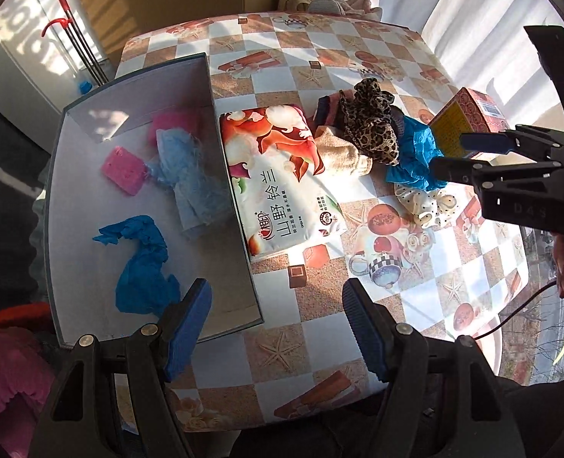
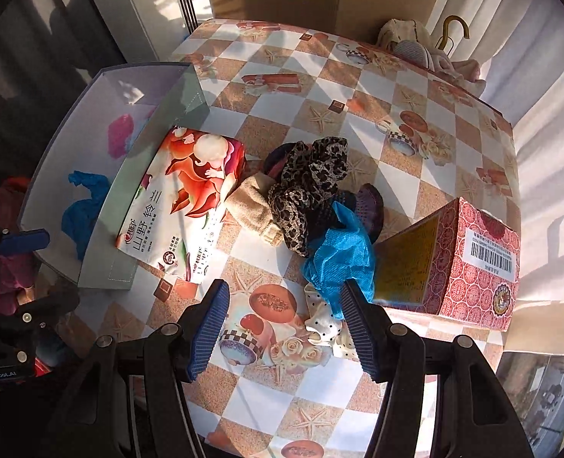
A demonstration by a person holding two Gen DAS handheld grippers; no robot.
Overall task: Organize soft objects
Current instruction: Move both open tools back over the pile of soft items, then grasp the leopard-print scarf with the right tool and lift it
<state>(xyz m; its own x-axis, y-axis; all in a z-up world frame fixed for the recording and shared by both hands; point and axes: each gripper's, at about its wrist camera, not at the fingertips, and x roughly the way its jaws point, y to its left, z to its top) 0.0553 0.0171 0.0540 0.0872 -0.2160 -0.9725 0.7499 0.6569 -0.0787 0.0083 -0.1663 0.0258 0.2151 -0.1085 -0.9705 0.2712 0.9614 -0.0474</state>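
**Box partly filled, a heap left to sort**

On the left stands the box (image 1: 137, 87), open, with four soft things inside: a pink sponge (image 1: 123, 170), a pale blue cloth (image 1: 190, 187), a blue glove (image 1: 144, 267) and something pink (image 1: 171, 126) at the far wall. That looks like under half the job. The left tongs (image 1: 276, 330) hang over the box's near corner, jaws well apart and holding nothing.

Just beside the box's right wall lies the tissue pack (image 1: 282, 187), touching it. Right of that is the heap not yet sorted: a beige sock (image 1: 343, 152), a leopard scrunchie (image 1: 373, 122) on top of dark cloth, a blue cap (image 1: 411, 152) and a dotted white scrunchie (image 1: 427, 202) nearest the camera. The right tongs (image 2: 284, 326) hover above this end, jaws wide and empty, the right pad over the dotted scrunchie's edge. Farthest right on the tabletop (image 2: 396, 175) stands a red carton (image 2: 472, 263), probably not one of the soft things.

Hard to read: the dark pieces under the leopard scrunchie blur together, so their number is unclear. The pink thing at the box's far wall is partly covered by the pale cloth. The wall hides much of the box floor from the right camera.
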